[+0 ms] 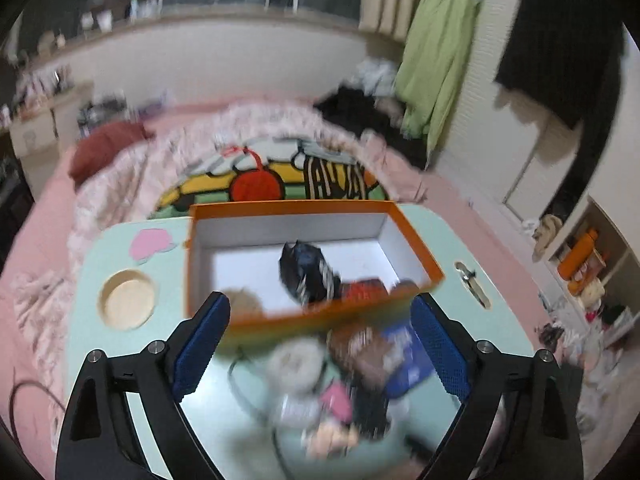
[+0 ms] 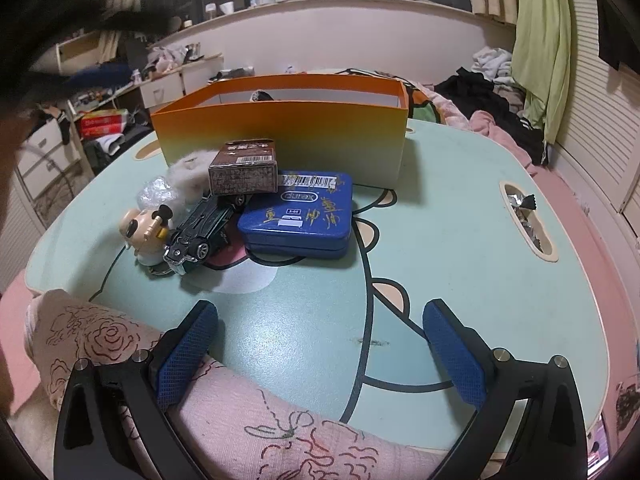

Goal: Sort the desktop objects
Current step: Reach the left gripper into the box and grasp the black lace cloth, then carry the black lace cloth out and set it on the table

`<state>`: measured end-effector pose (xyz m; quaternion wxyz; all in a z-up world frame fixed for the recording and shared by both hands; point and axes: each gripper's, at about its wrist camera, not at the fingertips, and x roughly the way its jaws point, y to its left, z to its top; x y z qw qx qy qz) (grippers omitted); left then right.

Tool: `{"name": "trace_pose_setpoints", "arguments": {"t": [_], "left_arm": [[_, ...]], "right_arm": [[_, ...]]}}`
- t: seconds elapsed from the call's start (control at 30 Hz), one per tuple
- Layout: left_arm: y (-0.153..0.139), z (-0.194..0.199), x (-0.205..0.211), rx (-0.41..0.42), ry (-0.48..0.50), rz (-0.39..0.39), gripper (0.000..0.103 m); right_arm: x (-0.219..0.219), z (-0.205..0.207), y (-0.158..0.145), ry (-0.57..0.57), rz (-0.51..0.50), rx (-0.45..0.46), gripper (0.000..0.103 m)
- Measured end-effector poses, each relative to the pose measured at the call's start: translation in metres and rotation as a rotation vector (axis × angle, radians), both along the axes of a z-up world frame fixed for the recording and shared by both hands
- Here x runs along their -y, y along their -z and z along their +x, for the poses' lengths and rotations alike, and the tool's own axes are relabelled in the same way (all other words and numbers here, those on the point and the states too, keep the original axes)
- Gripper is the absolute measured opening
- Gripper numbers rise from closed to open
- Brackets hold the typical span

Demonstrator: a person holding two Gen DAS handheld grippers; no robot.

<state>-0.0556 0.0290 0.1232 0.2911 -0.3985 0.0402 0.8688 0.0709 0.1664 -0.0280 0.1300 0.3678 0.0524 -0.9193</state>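
Observation:
In the left wrist view my left gripper point(image 1: 320, 344) hangs open above the table, nothing between its blue pads. Ahead of it stands an orange box point(image 1: 416, 240) with a white inside, holding a dark packet point(image 1: 308, 276), something red point(image 1: 362, 292) and a brownish round thing point(image 1: 244, 300). In the right wrist view my right gripper point(image 2: 320, 354) is open and empty near the front edge. In front of the orange box point(image 2: 280, 132) lies a pile: a brown carton point(image 2: 244, 172), a blue tin point(image 2: 300, 216), a toy car point(image 2: 200, 232), a small figurine point(image 2: 146, 232), a white fluffy ball point(image 2: 188, 176).
The mint table point(image 2: 460, 264) has a slot point(image 2: 524, 216) with foil wrappers on the right and a round cup hollow point(image 1: 128, 298) on the left. Pink rose-patterned fabric point(image 2: 120, 340) lies under the right gripper. A bed with clothes lies beyond. A dark blur point(image 2: 60, 40) fills the upper left.

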Motion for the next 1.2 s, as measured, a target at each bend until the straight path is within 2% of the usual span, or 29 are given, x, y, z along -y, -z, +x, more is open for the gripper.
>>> {"name": "trace_pose_setpoints", "arguments": {"t": [0.07,0.1,0.17,0.2,0.23,0.27,0.3,0.33,0.37,0.4,0.47,0.53,0.6,0.67,0.77,0.83,0.87,0.97,1.0,1.07,1.1,1.13,1.17,1.2], "left_arm": [[0.013,-0.032,-0.025,0.081,-0.002,-0.070,0.092],[0.029,-0.054,-0.043,0.135,-0.012,-0.146,0.089],[0.052,-0.077,-0.063,0.199,-0.026,-0.246,0.080],[0.067,-0.088,-0.070,0.246,-0.033,-0.288,0.065],[0.084,-0.098,-0.076,0.314,-0.029,-0.311,0.043],[0.091,-0.101,-0.077,0.343,-0.024,-0.310,0.043],[0.089,-0.101,-0.078,0.282,-0.031,-0.299,0.035],[0.089,-0.101,-0.077,0.279,-0.036,-0.289,0.032],[0.088,-0.101,-0.072,0.286,-0.034,-0.254,0.032],[0.080,-0.096,-0.064,0.273,-0.012,-0.178,0.031],[0.059,-0.083,-0.049,0.200,0.003,-0.107,0.031],[0.026,-0.055,-0.024,0.084,0.016,-0.031,0.031],[-0.001,-0.024,0.004,0.005,0.049,0.041,0.031],[-0.010,0.001,0.029,-0.037,0.050,0.058,0.031],[0.007,0.030,0.067,-0.092,-0.034,-0.023,0.032],[0.037,0.032,0.078,-0.081,-0.099,-0.109,0.032],[0.055,0.030,0.081,-0.051,-0.104,-0.128,0.032],[0.091,0.019,0.076,0.061,-0.064,-0.077,0.034],[0.098,0.017,0.071,0.078,-0.064,-0.061,0.038],[0.095,0.022,0.065,0.048,-0.067,-0.027,0.046],[0.089,0.030,0.059,0.001,-0.065,0.004,0.059],[0.083,0.035,0.058,-0.035,-0.064,0.022,0.077],[0.076,0.043,0.059,-0.088,-0.064,0.034,0.084],[0.071,0.048,0.059,-0.119,-0.061,0.033,0.087]], "right_arm": [[0.000,0.000,0.000,0.000,0.000,0.000,0.103],[0.000,0.000,0.000,0.000,0.000,0.000,0.103],[0.000,0.000,0.000,-0.001,-0.001,0.000,0.103],[0.001,0.000,0.001,-0.001,-0.001,0.000,0.103],[0.002,-0.001,-0.001,-0.001,-0.001,0.000,0.103],[0.002,-0.001,-0.001,-0.001,-0.003,0.001,0.103],[0.002,-0.001,-0.001,-0.002,-0.003,0.001,0.103],[0.003,-0.002,-0.002,-0.002,-0.003,0.000,0.103],[0.003,-0.002,-0.003,-0.003,-0.005,0.001,0.103],[0.003,-0.002,-0.002,-0.002,-0.003,0.003,0.103],[0.005,-0.002,-0.003,-0.003,-0.005,0.003,0.103],[0.005,-0.003,-0.003,-0.002,-0.004,0.003,0.103],[0.005,-0.002,-0.003,-0.002,-0.004,0.002,0.103],[0.004,-0.002,-0.002,-0.002,-0.004,0.003,0.103],[0.005,-0.002,-0.002,-0.002,-0.004,0.002,0.103],[0.005,-0.002,-0.002,-0.002,-0.003,0.002,0.103],[0.006,-0.003,-0.002,-0.002,-0.003,0.002,0.103],[0.006,-0.002,-0.002,-0.002,-0.004,0.002,0.103],[0.006,-0.002,-0.002,-0.002,-0.004,0.002,0.103],[0.007,-0.002,-0.002,-0.002,-0.004,0.002,0.103],[0.006,-0.002,-0.002,-0.001,-0.004,0.002,0.103],[0.007,-0.002,-0.002,-0.002,-0.005,0.002,0.103],[0.007,-0.002,-0.002,-0.002,-0.005,0.002,0.103],[0.006,-0.002,-0.001,-0.001,-0.004,0.002,0.103]]}}
